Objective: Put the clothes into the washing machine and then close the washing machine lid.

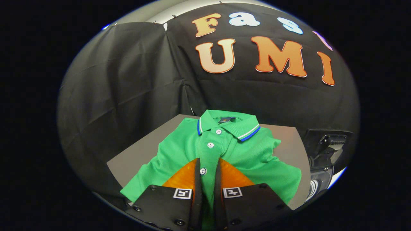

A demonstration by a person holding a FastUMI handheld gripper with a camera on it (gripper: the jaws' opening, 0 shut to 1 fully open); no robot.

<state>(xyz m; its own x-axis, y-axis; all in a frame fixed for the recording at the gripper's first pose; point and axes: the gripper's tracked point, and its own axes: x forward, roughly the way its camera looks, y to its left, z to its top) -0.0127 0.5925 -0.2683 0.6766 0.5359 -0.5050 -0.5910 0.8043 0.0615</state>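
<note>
A green shirt (pixel 224 150) lies flat on a grey desk (pixel 141 154), with its collar (pixel 229 125) at the far end and a row of white buttons (pixel 210 145) running down the front. The tongs (pixel 208 166) are low over the shirt, near its middle. The two fingers are close together, with only a thin gap, and a strip of the green cloth with one button sits in that gap. It looks like the fingers are pinching a fold of the shirt front, so I think the tongs have hold of it. To the right, past the edge of the desk, there is a dark shape with some shiny parts (pixel 324 157); I cannot tell what it is, and I cannot say if it is the washing machine. The step now is to lift the shirt off the desk. To do it well, keep the squeeze firm so the cloth does not slip out. Lift slowly and straight up, high enough that the sleeves and the bottom of the shirt hang free and do not drag on the desk. Only a little bit of cloth is held, so a quick jerk could pull it loose. If it starts to slide, set it down and grab a thicker bunch.
</note>
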